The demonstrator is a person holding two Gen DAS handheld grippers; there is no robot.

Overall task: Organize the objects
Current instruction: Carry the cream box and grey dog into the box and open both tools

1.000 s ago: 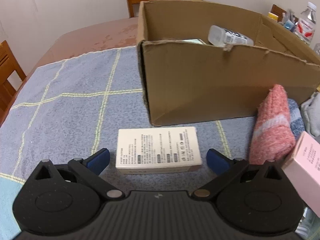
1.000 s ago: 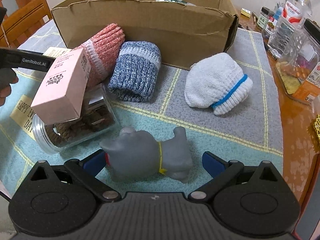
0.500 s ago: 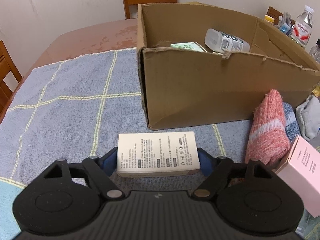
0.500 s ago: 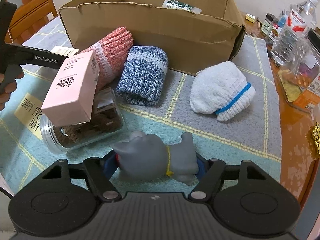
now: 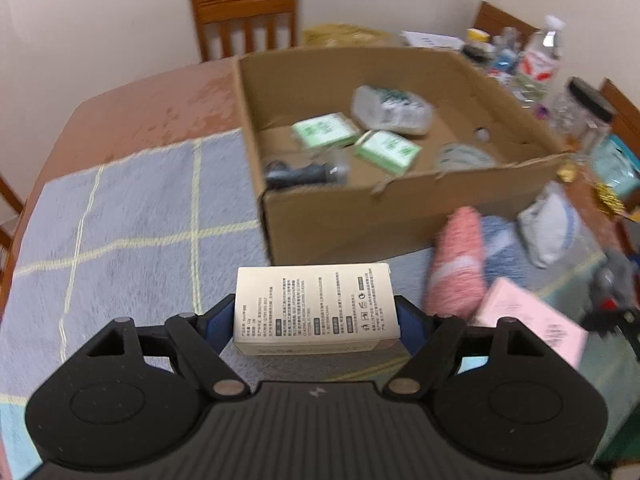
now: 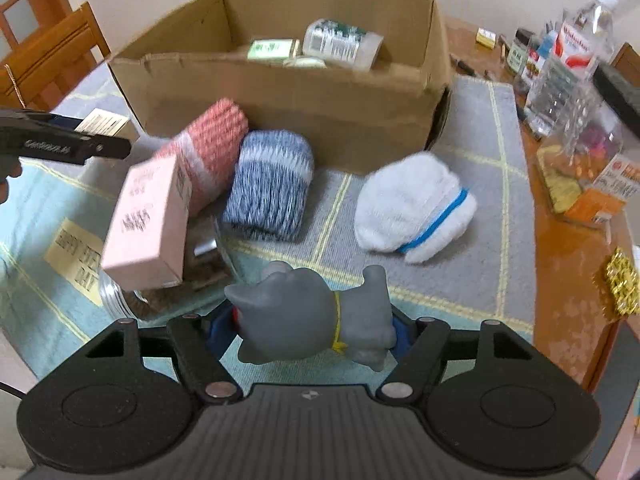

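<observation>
My left gripper [image 5: 315, 316] is shut on a cream printed box [image 5: 314, 306], held above the checked cloth in front of the open cardboard box [image 5: 400, 216]. That carton holds green packets [image 5: 386, 150], a white bottle [image 5: 394, 110] and a dark item. My right gripper [image 6: 308, 326] is shut on a grey rubber animal toy [image 6: 310, 316], lifted off the cloth. The left gripper also shows in the right wrist view [image 6: 64, 146], still holding the cream box [image 6: 102, 122]. Both blue pads press on their objects.
A pink box [image 6: 150, 218] leans on a clear jar [image 6: 160, 296]. Pink [image 6: 212, 148], blue [image 6: 270, 186] and white [image 6: 414, 206] rolled socks lie before the carton [image 6: 288, 100]. Bottles and jars [image 6: 560, 68] crowd the right table edge. Wooden chairs [image 5: 246, 16] stand around.
Both grippers closed from wide open, the left onto the cream box, the right onto the grey toy. Both then rose with their objects, so the carton's inside came into view.
</observation>
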